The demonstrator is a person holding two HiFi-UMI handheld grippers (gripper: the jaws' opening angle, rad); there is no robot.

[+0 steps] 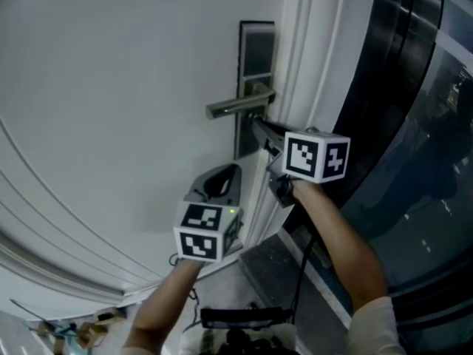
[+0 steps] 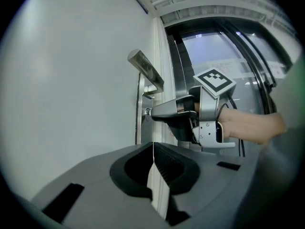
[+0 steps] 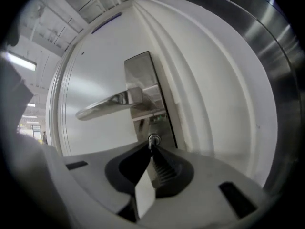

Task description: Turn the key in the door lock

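Left claw (image 2: 153, 147) shut, empty, short of door (image 1: 111, 87); right claw (image 3: 152, 147) pinched on key (image 3: 153, 138) below handle (image 3: 114, 103)

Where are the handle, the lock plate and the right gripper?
handle (image 3: 107, 105): right gripper view, middle of the lever.
lock plate (image 3: 139, 73): right gripper view, bare upper part.
right gripper (image 3: 152, 148): right gripper view, between its closed fingertips.

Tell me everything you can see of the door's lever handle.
The lever handle is brushed silver metal, a slim flattened bar lying roughly level, pointing away from the door's edge. It springs from a tall rectangular backplate on the white door. Nothing touches the lever; the right gripper is shut on the key just below it.
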